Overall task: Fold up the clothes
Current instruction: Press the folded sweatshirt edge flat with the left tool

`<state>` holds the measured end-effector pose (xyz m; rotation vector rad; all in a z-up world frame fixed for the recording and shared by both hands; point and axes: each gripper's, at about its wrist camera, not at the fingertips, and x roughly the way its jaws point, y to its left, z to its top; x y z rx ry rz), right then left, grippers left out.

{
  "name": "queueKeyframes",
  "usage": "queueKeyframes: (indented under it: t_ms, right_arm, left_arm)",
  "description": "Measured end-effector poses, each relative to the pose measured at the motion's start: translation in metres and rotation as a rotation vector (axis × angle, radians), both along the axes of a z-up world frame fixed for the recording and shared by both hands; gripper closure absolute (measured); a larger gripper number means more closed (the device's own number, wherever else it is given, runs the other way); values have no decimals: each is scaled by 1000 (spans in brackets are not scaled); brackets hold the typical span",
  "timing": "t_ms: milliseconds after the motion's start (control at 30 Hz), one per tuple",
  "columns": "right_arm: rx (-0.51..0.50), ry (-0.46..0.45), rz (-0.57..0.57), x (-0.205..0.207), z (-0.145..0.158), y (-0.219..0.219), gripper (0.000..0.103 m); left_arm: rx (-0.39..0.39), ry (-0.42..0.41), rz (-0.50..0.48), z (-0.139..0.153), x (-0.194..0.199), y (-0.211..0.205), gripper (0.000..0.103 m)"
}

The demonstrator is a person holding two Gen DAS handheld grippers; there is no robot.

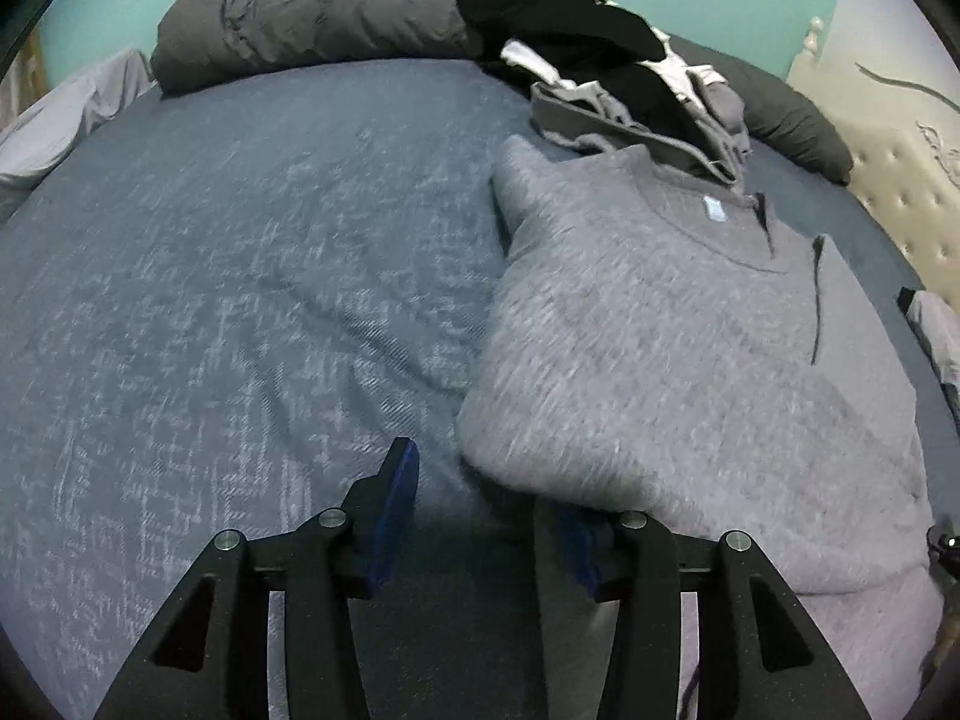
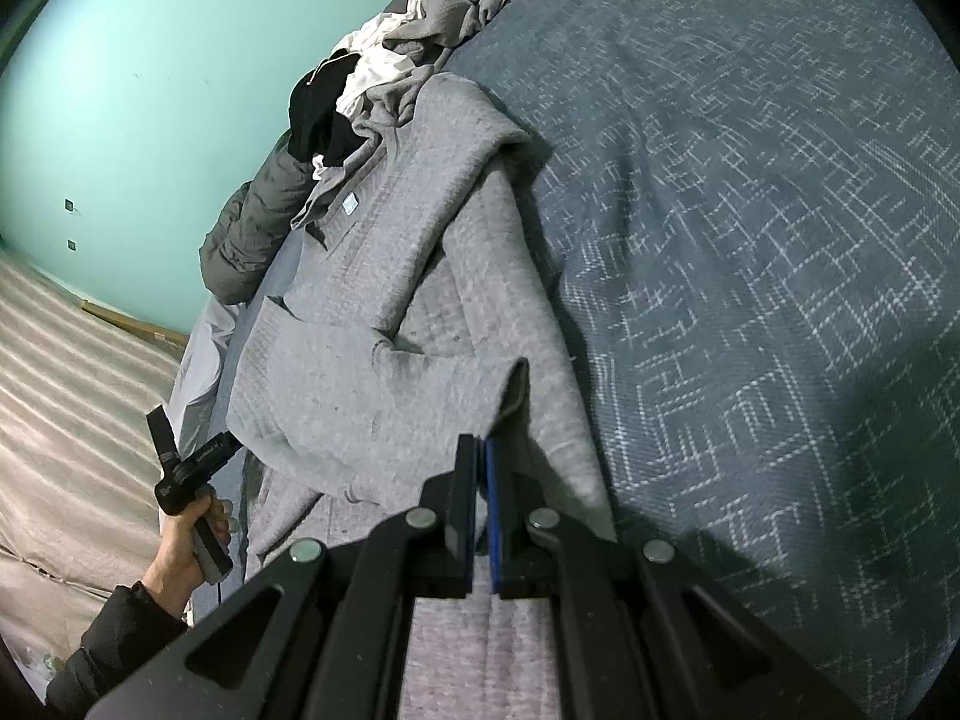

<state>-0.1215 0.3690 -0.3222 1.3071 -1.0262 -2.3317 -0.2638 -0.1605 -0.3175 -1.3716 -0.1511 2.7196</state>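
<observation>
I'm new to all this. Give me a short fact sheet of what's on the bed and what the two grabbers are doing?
surface: bed with blue patterned cover
main item: grey sweater, partly folded
waiting pile: black, white and grey clothes beyond the sweater
left gripper: open, at the sweater's edge
right gripper: shut, beside a folded sweater edge; whether it pinches fabric is unclear
also there: dark grey duvet

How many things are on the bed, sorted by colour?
Grey: 3 – sweater, duvet, crumpled top
Black: 1 – garment
White: 1 – cloth
Total: 5, though the pile may hide more.
</observation>
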Motion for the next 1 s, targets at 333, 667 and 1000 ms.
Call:
queueKeyframes:
  t_ms: [333,667,1000]
  right_arm:
    - [3,2,-3,-1,1,1,100]
    - [6,1,-2,0,2,2,100]
    - [-1,-14,7,0,0,0,100]
  left_arm:
    - [-237,-5,-82,16,-17,17,97]
    - [-485,-56,-108,24,-25,18,97]
    - [-349,-126,10,7,4,-25,67]
